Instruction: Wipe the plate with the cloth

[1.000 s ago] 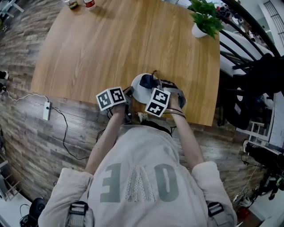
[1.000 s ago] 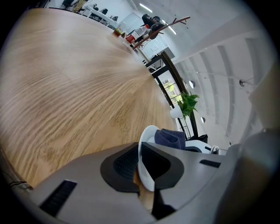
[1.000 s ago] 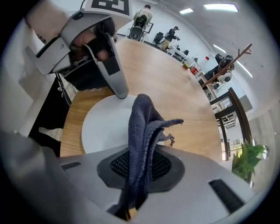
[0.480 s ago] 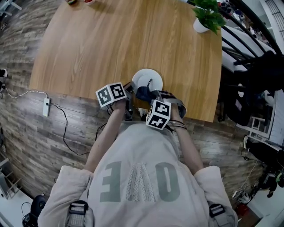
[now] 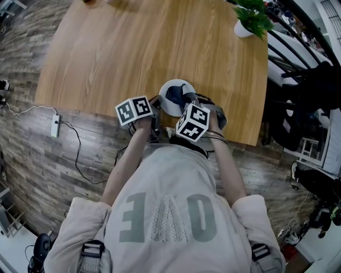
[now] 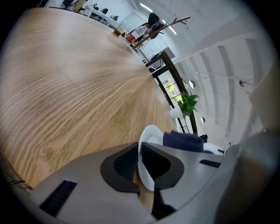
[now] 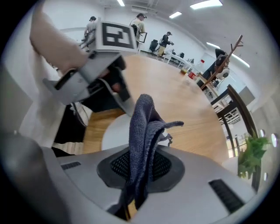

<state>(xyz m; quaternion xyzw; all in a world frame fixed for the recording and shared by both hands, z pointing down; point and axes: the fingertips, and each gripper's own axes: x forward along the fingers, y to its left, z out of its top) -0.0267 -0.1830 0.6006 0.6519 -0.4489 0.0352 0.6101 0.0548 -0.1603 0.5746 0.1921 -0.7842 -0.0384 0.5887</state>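
1. The left gripper (image 6: 141, 164) is clenched on the plate (image 6: 151, 133); the white rim sits edge-on between its two pads.
2. The plate is at the near edge of the table (image 5: 133, 48), right in front of the person; the left gripper holds it by its left rim.
3. The right gripper (image 7: 140, 168) grasps the cloth (image 7: 142, 122); its jaws pinch the dark blue folds, which stick out past the fingertips and over the plate.
4. In the head view the cloth covers the middle of the plate; bare white shows along the near-left and far rims.
5. I cannot tell whether the cloth presses on the plate or only hangs just above it.
6. The two grippers are just beside each other; the right one points steeply down over the plate's near-right side.
7. A plant (image 5: 252, 16) in a white pot stands at the table's far right corner, well apart from the plate.
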